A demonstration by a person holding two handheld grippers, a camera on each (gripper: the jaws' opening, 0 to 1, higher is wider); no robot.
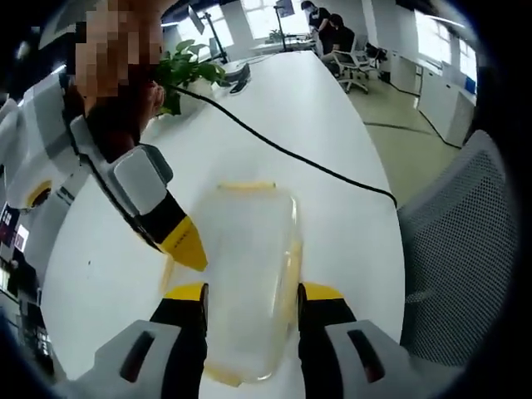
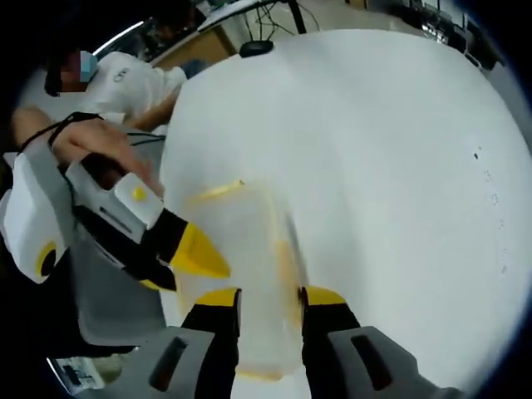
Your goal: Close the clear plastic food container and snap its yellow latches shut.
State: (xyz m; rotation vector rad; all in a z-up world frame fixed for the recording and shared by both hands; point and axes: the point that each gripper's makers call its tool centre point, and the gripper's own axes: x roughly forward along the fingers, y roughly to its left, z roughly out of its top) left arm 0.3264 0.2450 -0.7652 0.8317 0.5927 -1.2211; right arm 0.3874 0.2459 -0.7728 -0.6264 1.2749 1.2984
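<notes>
The clear plastic container [image 1: 249, 266] lies on the white table [image 1: 332, 133], with yellow latches along its far end [image 1: 247, 186] and right side. My left gripper [image 1: 253, 293] is open. Its yellow-tipped jaws stand over the near end of the box, one at each side. The right gripper [image 1: 189, 248] comes in from the left, its tip against the container's left edge. In the right gripper view the container [image 2: 253, 249] runs away from my open right gripper [image 2: 270, 298], whose jaws sit above it. The left gripper [image 2: 199, 253] touches its left edge. Blur hides whether the latches are snapped.
A black cable [image 1: 283, 150] crosses the table beyond the container, towards a green plant [image 1: 187, 71]. A grey mesh chair [image 1: 465, 249] stands at the table's right edge. A person in white [image 2: 125, 79] is at the far left, and other people sit at a distant desk [image 1: 332, 37].
</notes>
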